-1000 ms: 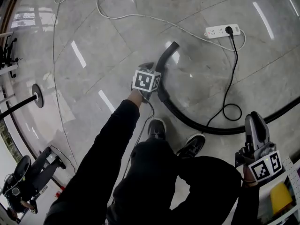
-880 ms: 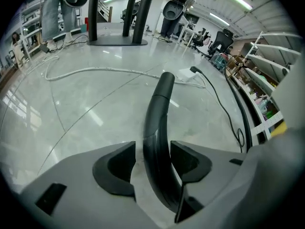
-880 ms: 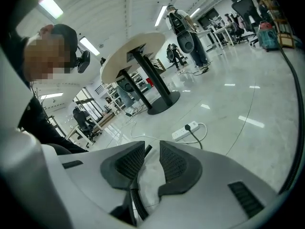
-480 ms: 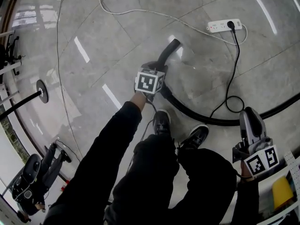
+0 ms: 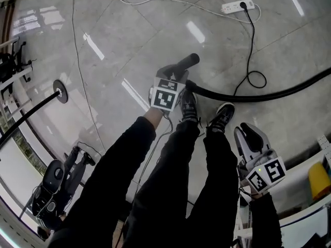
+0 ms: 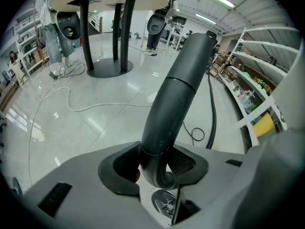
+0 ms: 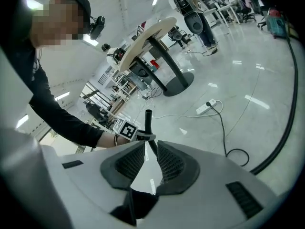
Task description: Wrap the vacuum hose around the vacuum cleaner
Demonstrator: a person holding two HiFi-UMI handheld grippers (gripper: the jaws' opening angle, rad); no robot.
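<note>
my left tongs [image 5: 176, 75], jaws just closed in, clamp the stiff end of the black vacuum hose [image 5: 243, 97], which trails right across the floor [image 5: 119, 45], while my right tongs [image 5: 248, 134] stand narrowly apart, empty.

Your left gripper [image 5: 175, 76] sits just above your shoes [image 5: 189, 105], and its jaws have just been closing around the rigid end of the black vacuum hose [image 5: 248, 97]. The hose's tip pokes up and to the right past the gripper. The rest of the hose sweeps off to the right of the shoes, out to the frame edge. Your right gripper [image 5: 249, 134] hangs below and right of the shoes, apart from the hose. A white power strip [image 5: 238, 5] lies on the floor far above the shoes. A stand with a round base [image 5: 60, 91] is well to their left.
</note>
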